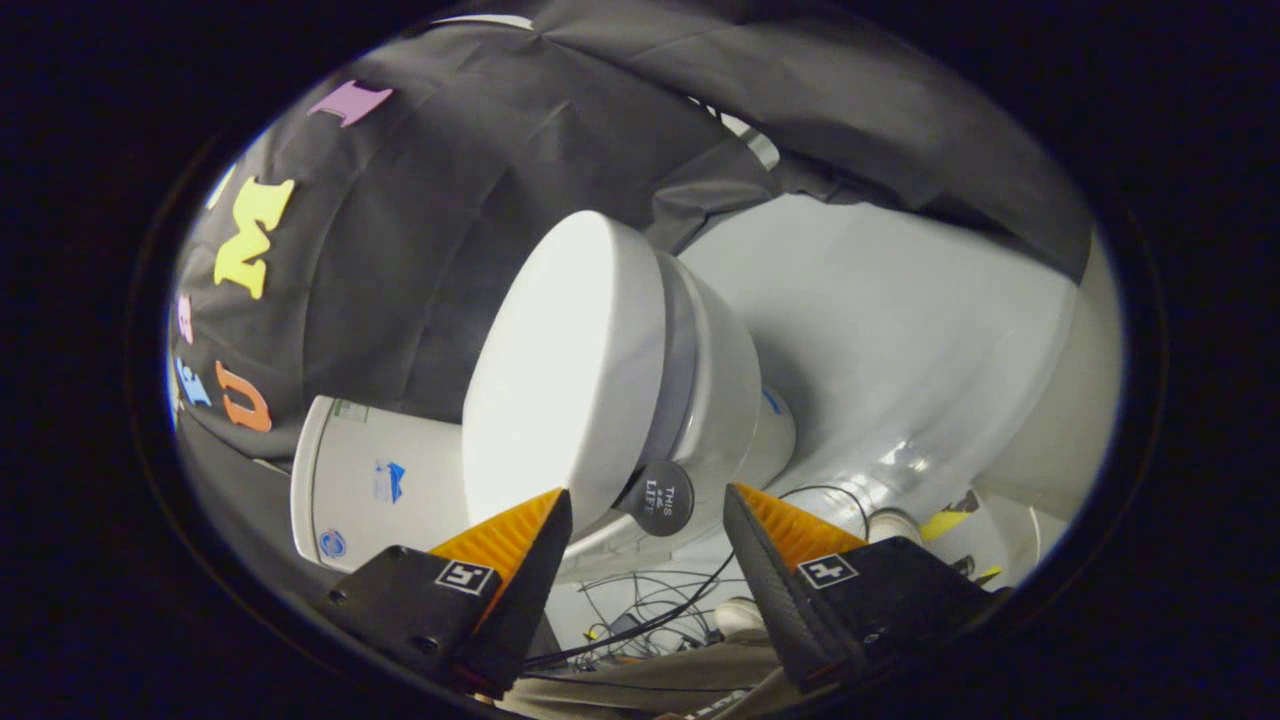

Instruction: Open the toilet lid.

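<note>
A white toilet (720,400) stands ahead, seen rolled on its side in this tilted view. Its white lid (560,370) lies down on the seat, with only a thin grey gap between lid and bowl. A round dark tab (660,497) sticks out from the lid's front edge. My gripper (648,505) is open, and the tab sits just ahead of it, between the two fingertips, nearer to none of them by touch. The fingers (520,545) hold nothing. The white tank (370,490) shows beyond the left finger.
Pale floor (900,330) spreads past the bowl. Loose dark cables (650,610) trail on the floor below the fingers, with small white objects (895,522) and yellow scraps beside the right finger. Black cloth wall hangs behind the toilet.
</note>
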A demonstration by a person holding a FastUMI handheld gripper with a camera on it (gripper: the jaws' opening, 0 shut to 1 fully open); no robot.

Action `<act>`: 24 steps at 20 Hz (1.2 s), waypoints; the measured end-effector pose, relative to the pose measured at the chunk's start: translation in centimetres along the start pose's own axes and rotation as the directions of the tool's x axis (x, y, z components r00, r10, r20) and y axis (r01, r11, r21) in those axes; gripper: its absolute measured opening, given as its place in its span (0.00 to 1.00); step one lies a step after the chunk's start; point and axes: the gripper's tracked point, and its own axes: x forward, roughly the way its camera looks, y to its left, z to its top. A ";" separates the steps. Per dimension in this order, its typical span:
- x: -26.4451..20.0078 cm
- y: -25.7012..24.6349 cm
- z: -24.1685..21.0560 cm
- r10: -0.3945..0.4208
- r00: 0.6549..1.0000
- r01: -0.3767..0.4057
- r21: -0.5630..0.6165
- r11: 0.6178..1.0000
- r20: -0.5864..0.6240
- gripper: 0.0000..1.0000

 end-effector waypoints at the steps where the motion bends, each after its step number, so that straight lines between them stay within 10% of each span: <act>1: 0.1 0.1 0.2 0.013 1.000 -0.013 0.017 1.000 0.002 0.92; 17: 0.1 0.4 0.6 0.043 0.999 -0.043 0.043 0.998 0.002 0.31; 24: -1.1 1.8 0.7 0.053 0.998 -0.053 0.019 0.998 0.031 0.22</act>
